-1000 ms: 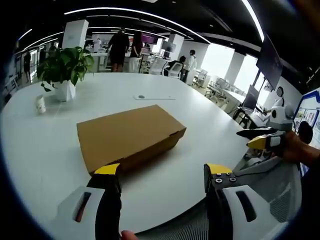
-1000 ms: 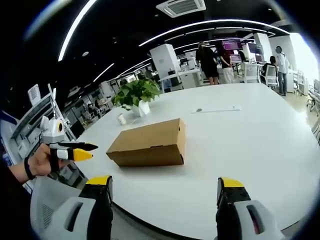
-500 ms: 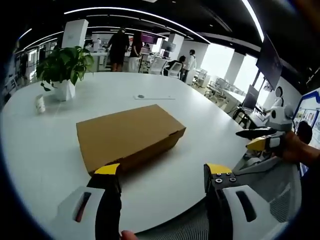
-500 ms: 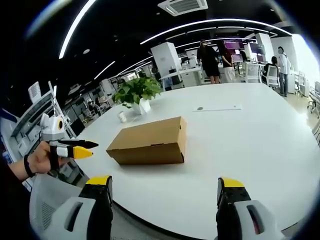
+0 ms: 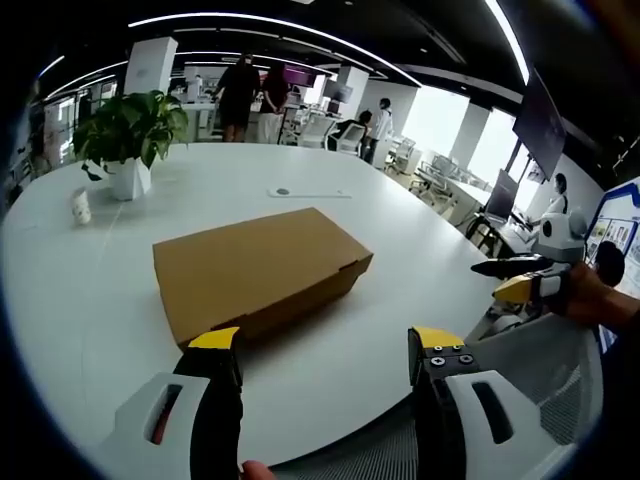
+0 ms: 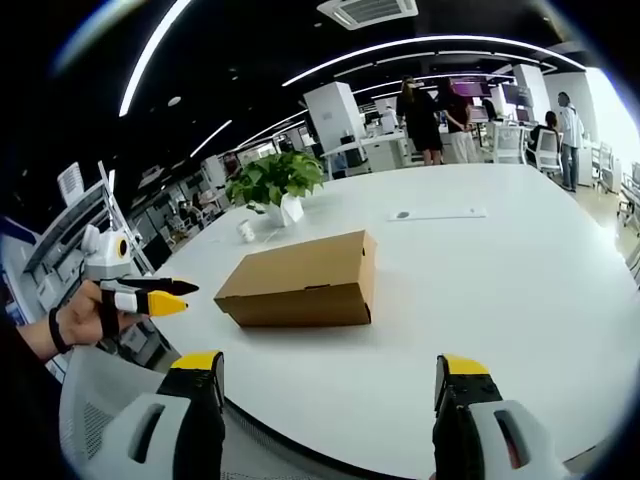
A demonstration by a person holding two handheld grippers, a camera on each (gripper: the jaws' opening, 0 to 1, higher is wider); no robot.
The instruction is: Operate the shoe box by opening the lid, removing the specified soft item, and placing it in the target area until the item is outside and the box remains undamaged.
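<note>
Box: the brown cardboard box lies flat on the white table, lid shut, near the edge closest to me. In the right gripper view the same box shows one long side and one short end.
Soft item: I cannot see it; the box is closed.
Left gripper: my left gripper is wide open and holds nothing. Its yellow-tipped jaws sit in front of the box's near edge, over the table edge, apart from the box. In the right gripper view I see it at the left, held in my hand, well to the left of the box.
Right gripper: my right gripper is also wide open and empty, jaws over the near table edge, well short of the box. In the left gripper view it comes in from the right, off the table's side, with my hand behind it.
Table: round and white.
Plant: a leafy plant in a white pot stands beyond the box, toward the far left, with a small white cup just beside it.
Strip: a flat white strip lies on the table past the box.
Chair: grey mesh sits under my grippers, at the table edge.
Room: an open office, with people standing far behind the table.
</note>
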